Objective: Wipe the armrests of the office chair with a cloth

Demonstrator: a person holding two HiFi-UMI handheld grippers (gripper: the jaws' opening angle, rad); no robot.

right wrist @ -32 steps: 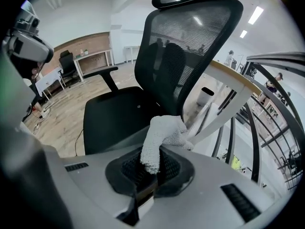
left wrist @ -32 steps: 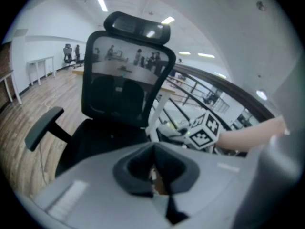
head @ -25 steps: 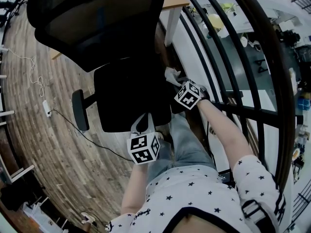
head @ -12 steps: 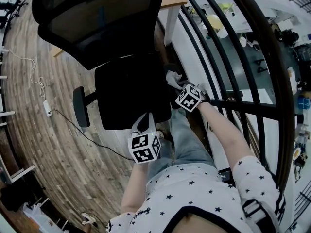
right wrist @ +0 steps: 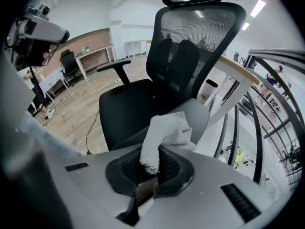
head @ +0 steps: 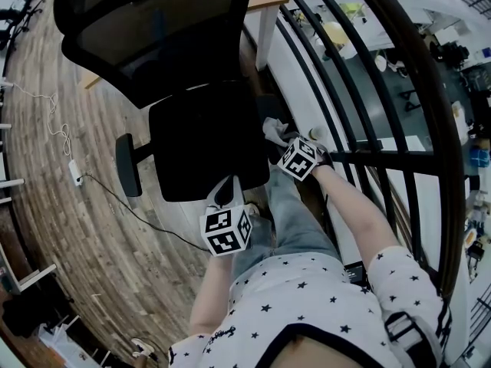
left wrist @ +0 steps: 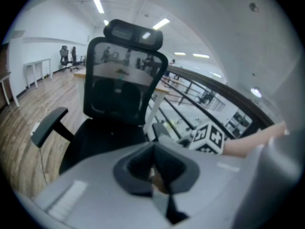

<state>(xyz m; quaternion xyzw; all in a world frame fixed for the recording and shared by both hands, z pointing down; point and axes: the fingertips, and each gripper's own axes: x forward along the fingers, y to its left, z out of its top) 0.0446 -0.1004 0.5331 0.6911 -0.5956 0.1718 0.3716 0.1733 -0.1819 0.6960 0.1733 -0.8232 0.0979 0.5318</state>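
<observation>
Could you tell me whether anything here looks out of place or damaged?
Nothing stands out: the office chair is upright, and the cloth sits clamped in the right gripper by its armrest. Only a loose cable trails across the floor.

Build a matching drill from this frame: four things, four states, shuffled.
Things:
1. cloth
2. left gripper
3. far armrest
4. power strip

States:
A. lying on the wood floor
B. shut, nothing between its fingers
C. pinched by the right gripper
D. bare, nothing touching it

Pairs: 1-C, 2-B, 3-D, 4-A
</observation>
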